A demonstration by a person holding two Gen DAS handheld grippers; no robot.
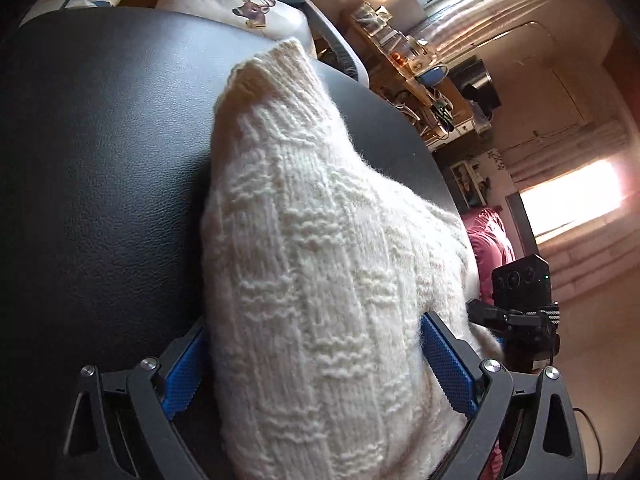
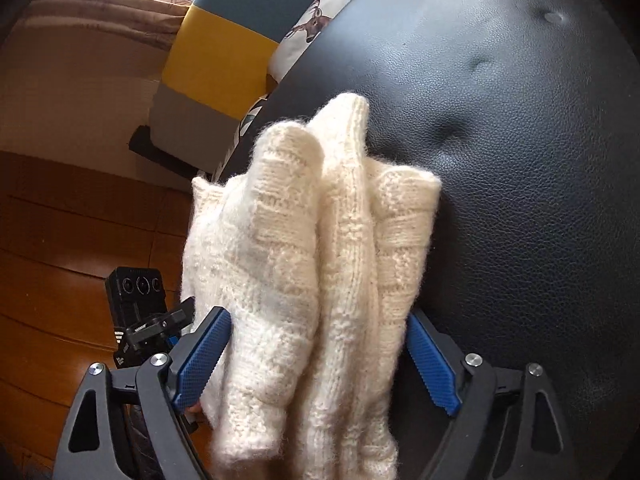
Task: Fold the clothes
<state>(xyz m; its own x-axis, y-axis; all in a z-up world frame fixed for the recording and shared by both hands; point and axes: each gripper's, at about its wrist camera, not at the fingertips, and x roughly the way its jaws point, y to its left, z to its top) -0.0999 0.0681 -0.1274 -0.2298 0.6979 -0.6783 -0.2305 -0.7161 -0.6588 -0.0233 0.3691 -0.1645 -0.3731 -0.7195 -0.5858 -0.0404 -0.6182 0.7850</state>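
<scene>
A lived-in home room, glossy brown wooden plank floor (image 2: 60, 240), white deer-print cushion (image 1: 240, 4), yellow, grey and teal striped upholstery (image 2: 216, 52), cluttered wooden shelf of small household items (image 1: 416, 80), long pale drapes (image 1: 520, 4) by sunlit windows, black leather padded seat (image 2: 520, 160)
</scene>
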